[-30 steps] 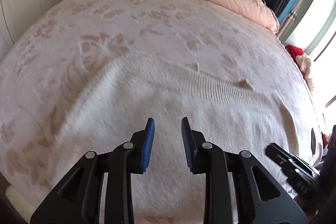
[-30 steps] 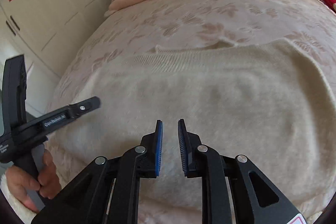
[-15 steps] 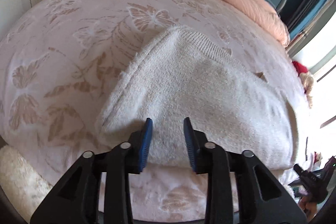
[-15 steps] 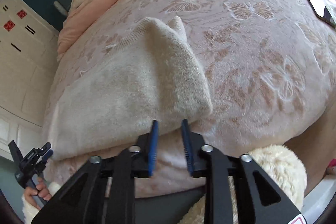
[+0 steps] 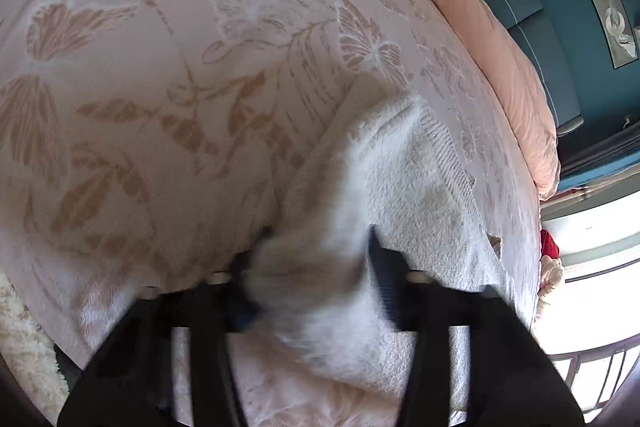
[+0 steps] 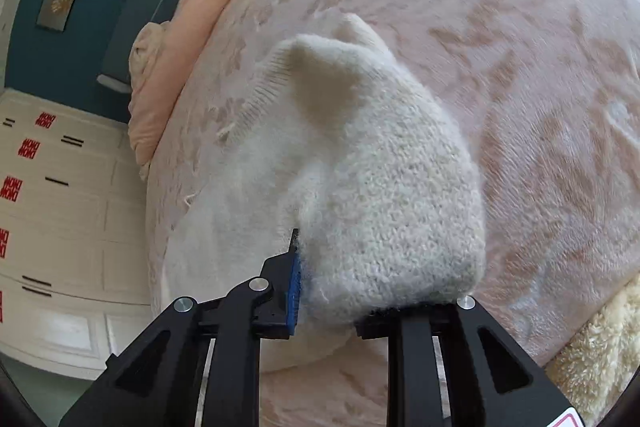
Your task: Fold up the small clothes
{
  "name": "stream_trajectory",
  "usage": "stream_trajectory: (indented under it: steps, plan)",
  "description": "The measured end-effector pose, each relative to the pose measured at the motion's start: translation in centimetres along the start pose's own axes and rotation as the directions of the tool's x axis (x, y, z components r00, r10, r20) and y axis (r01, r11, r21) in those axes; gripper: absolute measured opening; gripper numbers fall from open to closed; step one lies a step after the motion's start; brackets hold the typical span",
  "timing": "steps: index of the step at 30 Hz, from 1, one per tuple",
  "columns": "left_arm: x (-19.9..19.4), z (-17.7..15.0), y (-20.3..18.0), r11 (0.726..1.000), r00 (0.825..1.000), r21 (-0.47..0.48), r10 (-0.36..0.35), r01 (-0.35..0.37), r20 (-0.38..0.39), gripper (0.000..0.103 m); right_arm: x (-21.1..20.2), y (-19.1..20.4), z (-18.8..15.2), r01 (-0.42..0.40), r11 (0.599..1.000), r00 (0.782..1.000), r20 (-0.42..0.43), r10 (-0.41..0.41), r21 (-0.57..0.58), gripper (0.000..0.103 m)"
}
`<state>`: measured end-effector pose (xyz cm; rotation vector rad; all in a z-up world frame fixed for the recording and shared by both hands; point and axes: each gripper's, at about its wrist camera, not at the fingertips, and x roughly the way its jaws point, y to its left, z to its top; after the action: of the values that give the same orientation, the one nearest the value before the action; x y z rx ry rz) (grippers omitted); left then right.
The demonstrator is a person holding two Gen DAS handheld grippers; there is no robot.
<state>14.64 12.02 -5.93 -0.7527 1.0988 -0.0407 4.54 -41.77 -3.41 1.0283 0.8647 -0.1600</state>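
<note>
A cream knitted sweater (image 5: 420,187) lies on a pink bedspread with butterfly patterns (image 5: 160,67). My left gripper (image 5: 316,267) is at the sweater's near left corner; its jaws are closing, with a blurred bunch of knit pinched between them. In the right wrist view the sweater (image 6: 380,167) rises in a fold from the bedspread (image 6: 540,67). My right gripper (image 6: 332,279) is at the near right corner, its jaws closing on the thick knit. The knit drapes over and hides the right finger.
A peach duvet (image 5: 480,27) lies along the teal headboard (image 5: 560,7) at the far end of the bed. White wardrobe doors (image 6: 60,207) stand to the left. A fluffy cream rug (image 6: 600,347) lies below the bed's near edge. A red item (image 5: 549,245) sits by the window.
Both grippers have rolled and moved outward from the sweater's middle to its near corners. Their jaws widened and then closed around the knit, which now bunches up between them.
</note>
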Motion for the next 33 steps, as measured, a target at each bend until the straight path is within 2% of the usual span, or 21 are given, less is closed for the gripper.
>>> stream_trajectory:
  steps: [2,4,6,8,9,11,12,13,15,17,19,20,21,22,24,26,27,29,31,33]
  plan:
    - [-2.1,0.8,-0.2,0.999,0.999,-0.025,-0.048,0.048,0.011,0.023,-2.4,3.2,0.4,-0.072,0.994,0.997,0.019,0.073,-0.078,0.016]
    - [-5.3,1.0,-1.0,0.997,0.997,0.025,-0.069,0.068,0.026,0.015,-4.8,5.3,0.0,-0.119,0.984,0.993,0.007,0.121,-0.130,0.015]
    - [-8.4,0.5,-0.7,0.996,0.997,0.065,-0.070,0.068,0.027,0.012,-6.8,5.4,-1.1,-0.124,0.979,0.992,-0.017,0.123,-0.163,0.015]
    - [-10.3,-0.7,0.5,0.996,0.999,0.086,-0.034,0.033,0.015,0.012,-7.6,3.8,-2.6,-0.080,0.982,0.996,-0.043,0.074,-0.171,0.015]
    - [-10.7,-1.4,1.2,0.994,1.000,0.106,0.006,-0.008,0.014,0.012,-7.2,2.3,-3.5,-0.029,0.984,0.998,-0.061,0.018,-0.175,0.015]
    - [-9.7,-2.9,3.2,0.990,0.998,0.125,0.066,-0.063,-0.017,0.012,-5.2,-1.7,-5.2,0.092,0.982,0.989,-0.097,-0.110,-0.167,0.015]
    - [-8.7,-3.6,4.4,0.992,0.997,0.106,0.068,-0.063,-0.045,0.013,-4.1,-3.8,-6.0,0.136,0.980,0.979,-0.129,-0.155,-0.147,0.018]
    - [-7.8,-4.4,5.6,0.994,0.995,0.085,0.079,-0.074,-0.063,0.013,-3.5,-5.5,-6.5,0.141,0.985,0.976,-0.155,-0.155,-0.103,0.020]
    - [-7.0,-5.3,6.4,0.993,0.995,0.082,0.087,-0.083,-0.052,0.017,-5.1,-6.4,-6.5,0.089,0.996,0.988,-0.126,-0.090,-0.014,0.022]
    - [-7.7,-5.2,6.0,0.993,0.997,0.098,0.072,-0.070,-0.024,0.021,-7.1,-5.2,-5.9,0.125,0.989,0.988,-0.081,-0.131,-0.076,0.024]
    - [-8.5,-4.9,5.3,0.991,0.998,0.116,0.060,-0.060,0.004,0.040,-8.5,-3.7,-5.5,0.187,0.969,0.980,-0.045,-0.196,-0.163,0.025]
    - [-8.6,-4.8,5.0,0.990,0.998,0.126,0.060,-0.062,0.018,0.054,-9.0,-3.0,-5.5,0.210,0.959,0.976,-0.022,-0.218,-0.189,0.027]
    - [-8.6,-4.8,4.9,0.989,0.998,0.133,0.063,-0.066,0.030,0.059,-9.2,-2.5,-5.3,0.230,0.950,0.972,-0.003,-0.236,-0.212,0.031]
    - [-8.4,-4.8,4.8,0.988,0.997,0.136,0.074,-0.078,0.032,0.059,-9.2,-1.8,-5.1,0.261,0.934,0.964,0.021,-0.264,-0.244,0.034]
    - [-7.7,-5.1,4.8,0.986,0.996,0.138,0.091,-0.093,0.015,0.059,-9.3,-0.5,-4.5,0.361,0.881,0.932,0.115,-0.342,-0.306,0.045]
    - [-7.0,-5.4,4.7,0.984,0.995,0.144,0.103,-0.102,-0.005,0.059,-9.0,-0.2,-2.8,0.423,0.846,0.906,0.177,-0.385,-0.324,0.046]
    - [-6.7,-5.5,4.6,0.983,0.994,0.153,0.109,-0.106,-0.013,0.059,-8.6,-0.2,-1.5,0.417,0.853,0.908,0.182,-0.377,-0.314,0.046]
    - [-6.3,-5.6,4.5,0.979,0.992,0.161,0.128,-0.124,-0.013,0.061,-7.2,0.5,0.4,0.372,0.875,0.927,0.164,-0.337,-0.309,0.047]
    - [-5.9,-5.8,4.4,0.977,0.990,0.167,0.138,-0.135,-0.012,0.064,-4.3,1.6,1.7,0.356,0.866,0.934,0.120,-0.335,-0.351,0.048]
    - [-5.5,-6.0,4.3,0.975,0.988,0.168,0.151,-0.147,-0.015,0.065,-0.9,2.8,2.2,0.353,0.843,0.933,0.080,-0.352,-0.407,0.052]
